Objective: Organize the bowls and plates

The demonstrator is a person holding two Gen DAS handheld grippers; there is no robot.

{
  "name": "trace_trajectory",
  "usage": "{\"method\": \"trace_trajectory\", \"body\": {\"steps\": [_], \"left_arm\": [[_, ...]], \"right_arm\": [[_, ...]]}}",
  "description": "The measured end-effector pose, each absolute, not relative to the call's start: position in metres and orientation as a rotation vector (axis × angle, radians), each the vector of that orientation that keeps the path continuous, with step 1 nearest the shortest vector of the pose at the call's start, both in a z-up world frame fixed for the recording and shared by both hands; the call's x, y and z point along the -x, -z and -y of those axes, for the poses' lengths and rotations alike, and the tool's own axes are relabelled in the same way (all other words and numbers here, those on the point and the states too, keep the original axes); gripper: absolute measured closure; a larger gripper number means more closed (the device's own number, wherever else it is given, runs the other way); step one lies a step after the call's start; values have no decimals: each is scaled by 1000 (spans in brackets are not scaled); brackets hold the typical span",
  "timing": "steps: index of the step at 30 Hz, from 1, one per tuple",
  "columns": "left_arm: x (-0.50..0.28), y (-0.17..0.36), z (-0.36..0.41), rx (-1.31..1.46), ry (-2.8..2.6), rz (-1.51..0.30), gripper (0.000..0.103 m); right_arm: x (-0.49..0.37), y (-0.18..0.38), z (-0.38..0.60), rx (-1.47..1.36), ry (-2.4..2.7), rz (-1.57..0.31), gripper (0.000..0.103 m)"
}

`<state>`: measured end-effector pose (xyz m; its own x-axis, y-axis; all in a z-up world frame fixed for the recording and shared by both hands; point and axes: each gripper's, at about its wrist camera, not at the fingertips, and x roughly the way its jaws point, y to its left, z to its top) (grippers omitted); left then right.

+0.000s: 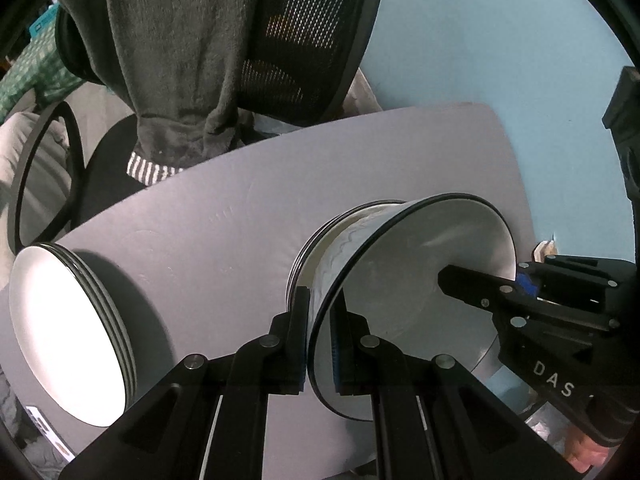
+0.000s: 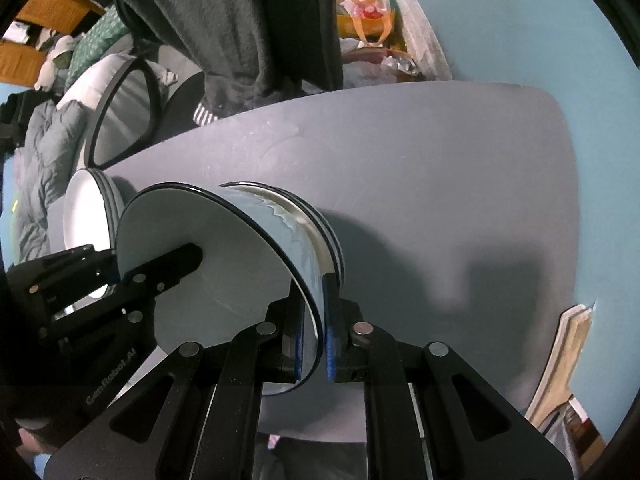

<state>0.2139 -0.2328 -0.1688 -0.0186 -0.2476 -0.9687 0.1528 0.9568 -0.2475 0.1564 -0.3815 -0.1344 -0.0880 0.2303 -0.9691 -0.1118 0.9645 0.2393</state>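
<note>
Grey table [image 1: 208, 240], pale blue floor [image 1: 500, 40], mesh chair [image 1: 312, 40] (dark garment [image 1: 172, 60] draped over it)

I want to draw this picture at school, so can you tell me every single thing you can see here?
bowl: one, white inside, dark rim, held by both grippers above the bowl stack
bowl stack: one stack, white with dark rims, on the table under the held bowl
plate stack: one stack, white with dark rims, at the table's edge, apart from the bowls
table: one, grey, under everything
chair: one, black mesh back, behind the table
blanket: one, dark grey, draped over the chair
left gripper: black, shut on the bowl's rim
right gripper: black, shut on the opposite rim
</note>
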Motion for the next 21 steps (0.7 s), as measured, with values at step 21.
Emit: {"method": "trace_trajectory", "body": {"steps": [21], "left_arm": [[-223,164,225,186,349,-1692,64]], "right_arm": [[-154,131,377,-90,-275,-1619,81]]}}
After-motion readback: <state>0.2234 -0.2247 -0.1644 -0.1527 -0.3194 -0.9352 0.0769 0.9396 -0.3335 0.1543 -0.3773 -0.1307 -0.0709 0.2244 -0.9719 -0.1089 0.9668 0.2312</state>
